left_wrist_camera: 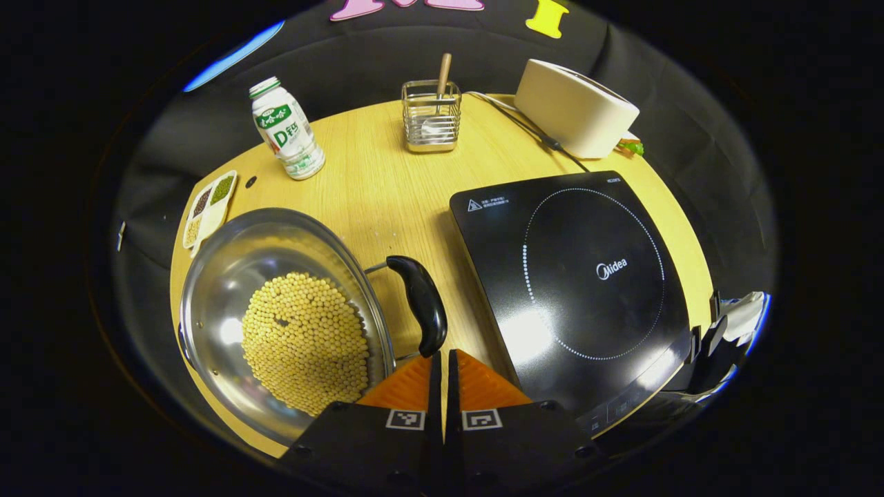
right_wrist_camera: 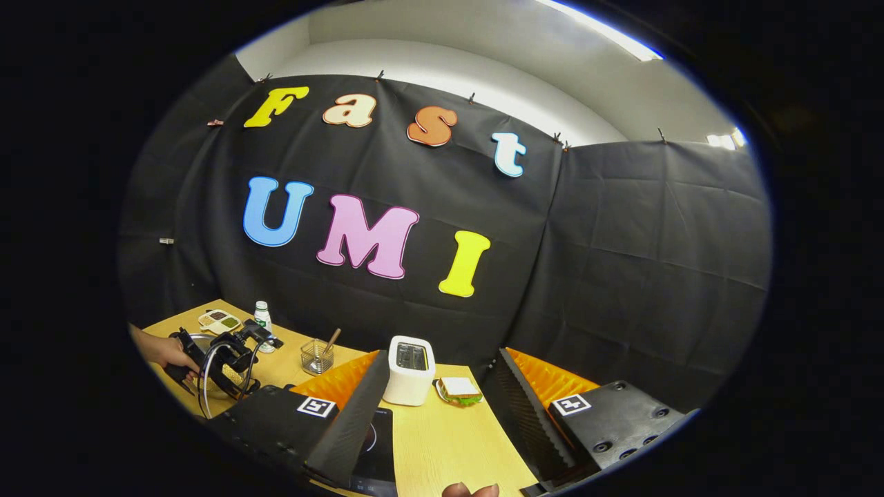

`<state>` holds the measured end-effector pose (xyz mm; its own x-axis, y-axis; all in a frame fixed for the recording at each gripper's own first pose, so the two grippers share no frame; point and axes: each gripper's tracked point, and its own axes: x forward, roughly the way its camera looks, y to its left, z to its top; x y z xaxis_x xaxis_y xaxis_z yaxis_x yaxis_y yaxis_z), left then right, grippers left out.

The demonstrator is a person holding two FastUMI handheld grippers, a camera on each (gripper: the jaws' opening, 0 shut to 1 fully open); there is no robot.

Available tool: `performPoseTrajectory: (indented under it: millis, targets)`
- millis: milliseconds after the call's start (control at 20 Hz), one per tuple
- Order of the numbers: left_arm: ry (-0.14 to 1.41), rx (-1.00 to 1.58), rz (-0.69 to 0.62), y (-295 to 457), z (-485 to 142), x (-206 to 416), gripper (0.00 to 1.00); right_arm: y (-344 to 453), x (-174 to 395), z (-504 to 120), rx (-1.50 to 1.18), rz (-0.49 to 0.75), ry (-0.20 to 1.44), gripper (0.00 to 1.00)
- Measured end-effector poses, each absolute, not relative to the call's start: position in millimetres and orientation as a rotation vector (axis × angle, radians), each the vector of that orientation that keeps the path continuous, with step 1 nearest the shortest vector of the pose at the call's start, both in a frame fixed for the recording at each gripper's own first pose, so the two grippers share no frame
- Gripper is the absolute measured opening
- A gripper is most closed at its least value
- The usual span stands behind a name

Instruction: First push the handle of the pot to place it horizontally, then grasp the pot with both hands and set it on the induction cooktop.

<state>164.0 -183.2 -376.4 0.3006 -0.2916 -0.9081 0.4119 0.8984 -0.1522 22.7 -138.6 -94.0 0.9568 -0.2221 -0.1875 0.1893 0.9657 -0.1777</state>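
Observation:
A steel pot (left_wrist_camera: 221,304) with a layer of yellow beans inside sits on the left of the round wooden table (left_wrist_camera: 387,179). Its black curved handle (left_wrist_camera: 421,300) arches on the side facing the black induction cooktop (left_wrist_camera: 580,276). My left gripper (left_wrist_camera: 442,355) is shut, empty, with its tips right at the near end of that handle. In the right gripper view my right gripper (right_wrist_camera: 438,353) is held high and open wide, nothing between its fingers. Farther off there, a hand (right_wrist_camera: 162,352) holds the left gripper (right_wrist_camera: 228,359), and the cooktop's corner (right_wrist_camera: 376,442) shows below.
A white bottle (left_wrist_camera: 286,128), a wire utensil holder (left_wrist_camera: 431,114) and a white toaster (left_wrist_camera: 577,107) with its cord stand along the table's back. A small divided dish of beans (left_wrist_camera: 209,207) lies by the left edge. A sandwich (right_wrist_camera: 459,390) sits beside the toaster (right_wrist_camera: 411,369).

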Motion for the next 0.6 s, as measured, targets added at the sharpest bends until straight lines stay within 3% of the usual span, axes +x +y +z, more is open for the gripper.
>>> performPoseTrajectory:
  millis: [450,550,600]
  targets:
    - [0.907,0.010,-0.524,-163.0,-300.5,139.2,0.08,-88.2,17.6,-89.3,-0.152,-0.131,0.203,0.98]
    - [0.839,-0.035,-0.529,-149.9,-278.8,132.6,0.20,-69.0,15.0,-89.8,-0.140,-0.098,0.206,0.98]
    - [0.800,-0.044,-0.523,-140.3,-269.1,130.3,0.35,-59.2,13.6,-90.7,-0.134,-0.082,0.211,0.98]
